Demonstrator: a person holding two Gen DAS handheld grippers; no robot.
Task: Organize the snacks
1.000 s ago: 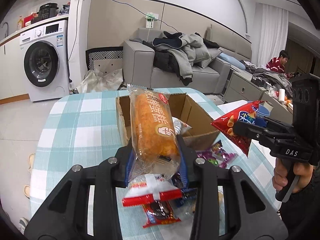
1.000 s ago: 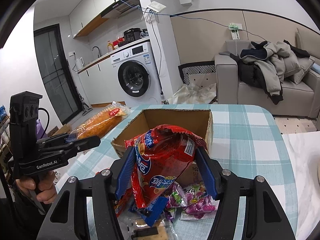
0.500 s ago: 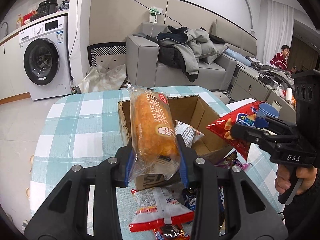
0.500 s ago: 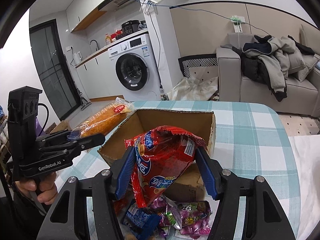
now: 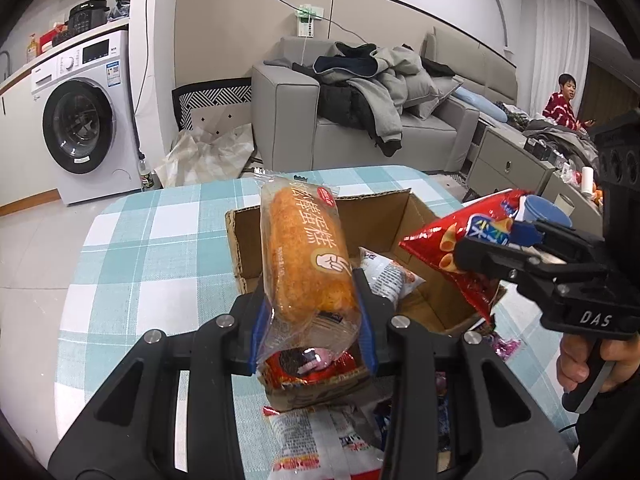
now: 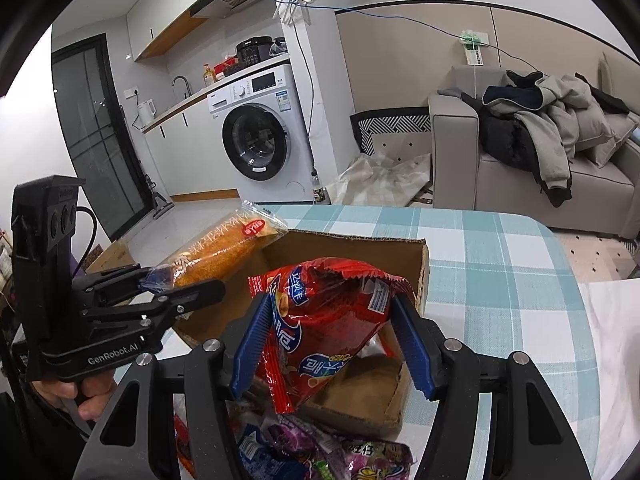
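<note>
Bench cloth (image 5: pixel 168 248): teal-and-white check; box (image 6: pixel 360 396) brown; cake (image 5: pixel 306 256) orange in clear wrap; chip bag (image 6: pixel 320 328) red with blue lettering

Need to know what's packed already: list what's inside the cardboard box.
Inside the cardboard box, one white snack packet shows on the bare floor. The held bread pack and red chip bag hide the rest.

Loose snack packets (image 6: pixel 320 452) cut off below.
</note>
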